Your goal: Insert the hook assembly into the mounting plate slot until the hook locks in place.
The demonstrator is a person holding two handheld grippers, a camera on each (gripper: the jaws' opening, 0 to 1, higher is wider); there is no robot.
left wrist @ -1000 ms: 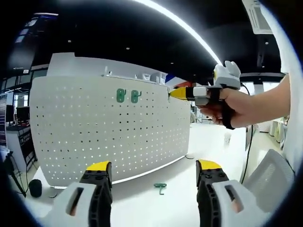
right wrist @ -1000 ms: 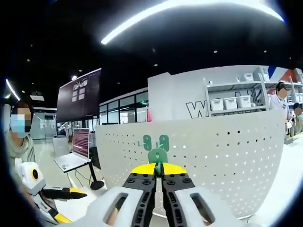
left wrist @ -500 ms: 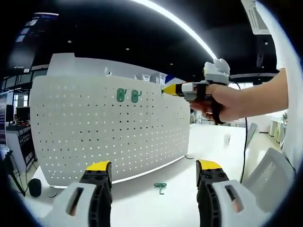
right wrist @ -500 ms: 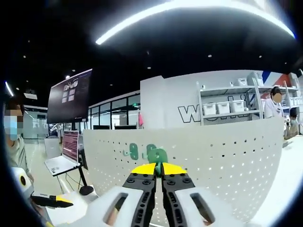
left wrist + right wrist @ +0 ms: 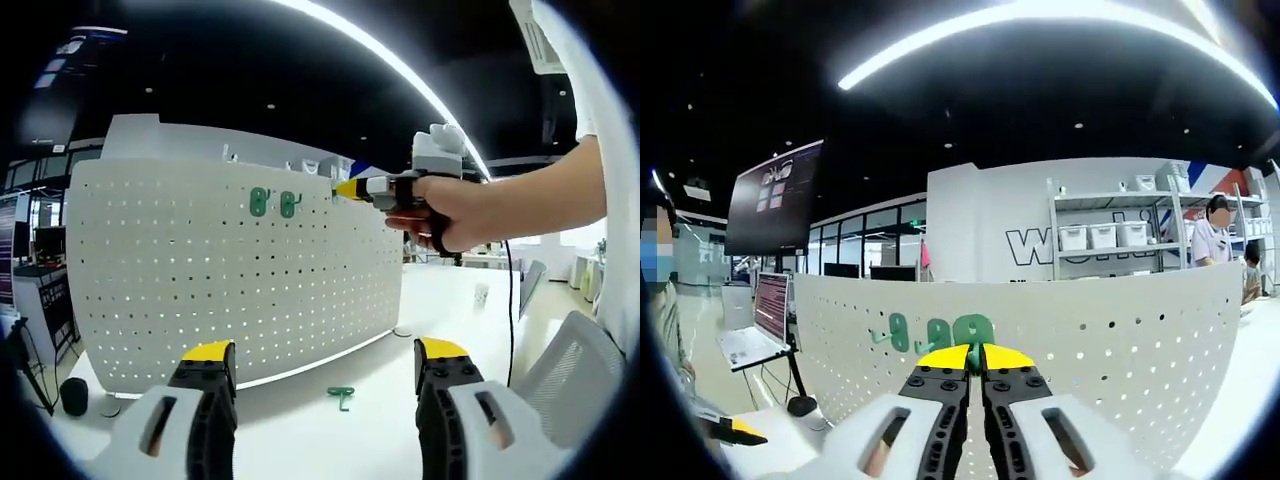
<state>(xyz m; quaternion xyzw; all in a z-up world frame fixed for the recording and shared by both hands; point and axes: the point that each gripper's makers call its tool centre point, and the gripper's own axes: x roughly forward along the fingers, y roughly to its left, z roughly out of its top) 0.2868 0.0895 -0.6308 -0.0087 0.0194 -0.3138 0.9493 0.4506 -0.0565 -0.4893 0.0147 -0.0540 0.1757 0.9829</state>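
**Hook held at the pegboard's top row**

The right gripper has its yellow-tipped jaws pressed together on a green hook, which stands up just past the tips, right against the pegboard. In the right gripper view the hook sits near the board's top edge, just beside two green hooks already hung there, with one more hook further left along the same row. Whether the held hook is in a hole yet I cannot tell.

In the left gripper view the same gripper shows from the side, held in a hand, its yellow tip touching or nearly touching the pegboard close to the top edge, right of the hung pair.

The left gripper has its jaws wide apart, with nothing between them. It is low in front of the pegboard, well apart from it, above the white table. A spare green hook lies flat on the table near the foot of the pegboard, seen between the two jaws.

Behind the pegboard in the right gripper view stand a shelf with white bins and a person at the far right; left of the board are a wall screen and a laptop.
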